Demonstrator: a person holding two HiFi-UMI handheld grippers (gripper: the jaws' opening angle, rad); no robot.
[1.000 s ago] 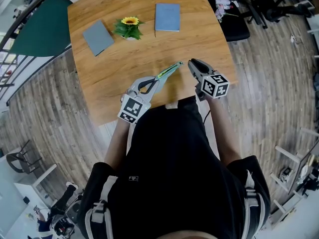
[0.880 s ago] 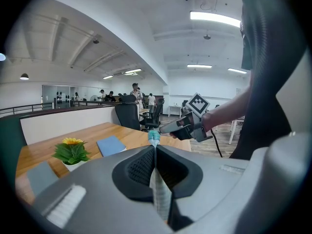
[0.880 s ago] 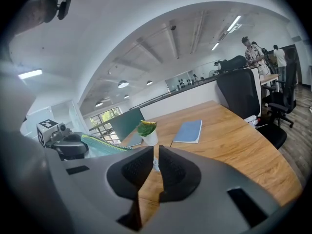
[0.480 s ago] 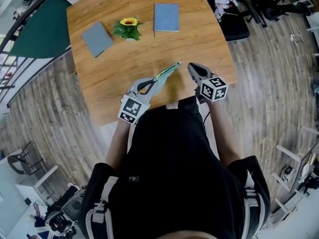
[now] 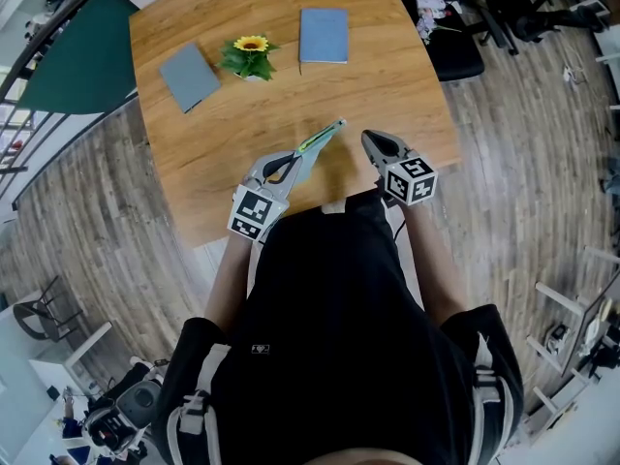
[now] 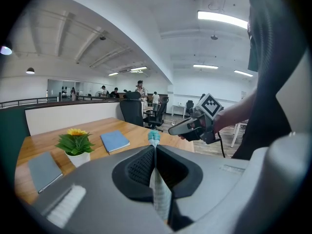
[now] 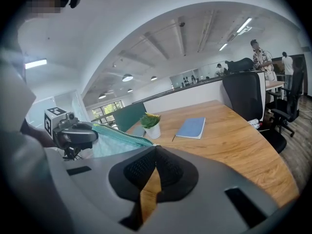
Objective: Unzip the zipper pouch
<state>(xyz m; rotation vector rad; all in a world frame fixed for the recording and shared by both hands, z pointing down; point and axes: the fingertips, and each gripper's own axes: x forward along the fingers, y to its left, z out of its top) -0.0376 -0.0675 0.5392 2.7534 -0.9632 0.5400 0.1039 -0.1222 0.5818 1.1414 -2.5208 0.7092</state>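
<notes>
The left gripper point(image 6: 155, 147) clenches the translucent teal zipper pouch point(image 5: 325, 138), which juts toward 1 o'clock over the wooden table point(image 5: 387, 76). The right gripper point(image 7: 156, 147), at the pouch's 3 o'clock, has just been closing; only its own view shows the jaws pressed together, empty. A white pot point(image 6: 78, 159) holds a yellow sunflower point(image 6: 76, 132).

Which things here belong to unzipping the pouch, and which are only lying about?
For the job: zipper pouch, clamped in the left hand-held gripper; right hand-held gripper, jaws just closed on nothing.
Lying about: grey notebook; blue notebook; potted sunflower.
</notes>
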